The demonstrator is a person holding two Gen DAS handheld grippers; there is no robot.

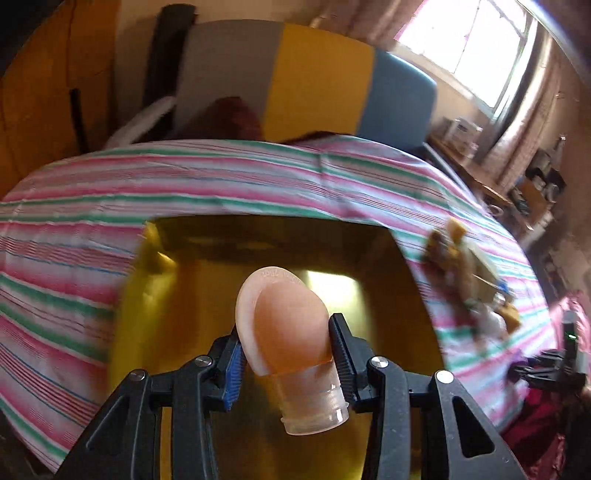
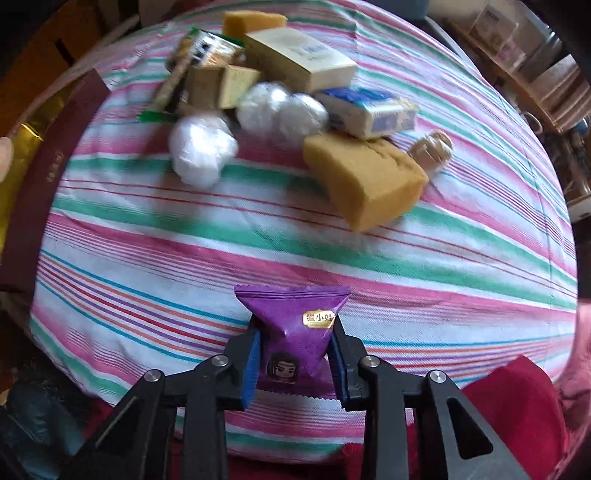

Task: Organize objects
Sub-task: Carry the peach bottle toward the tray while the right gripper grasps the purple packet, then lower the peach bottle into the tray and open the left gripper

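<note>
In my left gripper (image 1: 286,354) I have a peach squeeze bottle (image 1: 286,325) clamped between the 2 jaws, its clear cap (image 1: 317,410) pointing back toward me and its rounded base tipped away. It hangs over the gold-lined box (image 1: 399,288), which lies open on the striped cloth (image 1: 229,177). Beyond the box's far rim the cloth runs on to the table edge, and to the right of the box sits the blurred pile of small things (image 1: 469,277). Further right of the box, at the cloth's edge, I can just see my other gripper.

My right gripper (image 2: 295,354) points steeply down at the striped cloth (image 2: 369,258), its 2 jaws closed on a purple snack packet (image 2: 295,332), which is pinched at the middle with its wide sealed end fanning out ahead. Beyond the packet, well apart from it, lies a yellow sponge (image 2: 365,181), with a small tan bottle (image 2: 432,147) just beside its right side. Behind the sponge are 3 white wrapped balls (image 2: 203,151), a blue and white tissue pack (image 2: 373,110), a cream carton (image 2: 299,59), some small cardboard boxes (image 2: 221,83) and a second sponge (image 2: 251,20) at the far end. Far left of the sponge, the box's maroon wall (image 2: 48,162) shows at the picture's edge.
</note>
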